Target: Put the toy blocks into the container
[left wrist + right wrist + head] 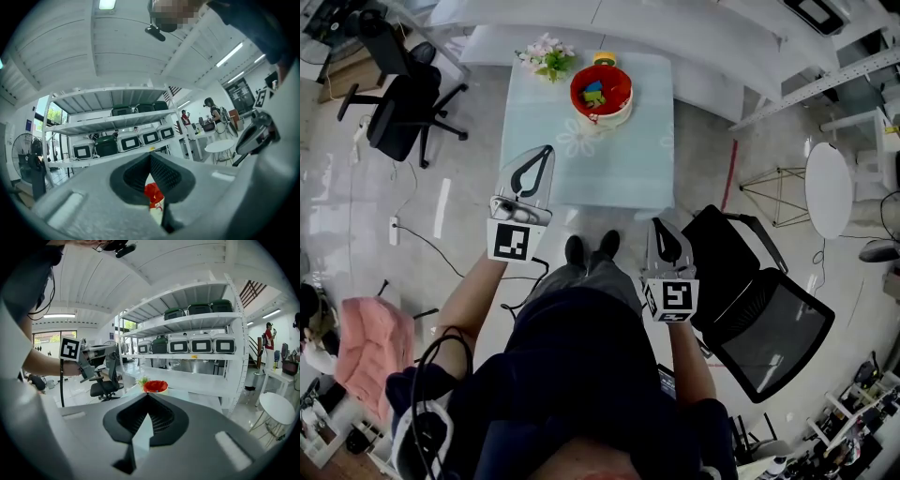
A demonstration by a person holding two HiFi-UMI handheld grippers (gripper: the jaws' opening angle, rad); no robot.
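Ahead, red container [601, 96] on pale table [614, 164]

The container [602, 115] is a round tub, red inside with a cream outer wall. It stands upright near the far edge of the pale table [581, 173]. Green, blue and yellow toy blocks [593, 95] lie inside it.

No legible text, number or brand found. Left cube [510, 241] on left gripper [547, 152]: black-white square marker pattern seen, no letters. Same noted for right cube [673, 298] on right gripper [657, 225]. Left cube marker also seen in right gripper view, pattern only. Shelf bins [201, 345]: pale front panels seen, print not resolved. Yellow tag [151, 149] on shelf edge: too small to be read.
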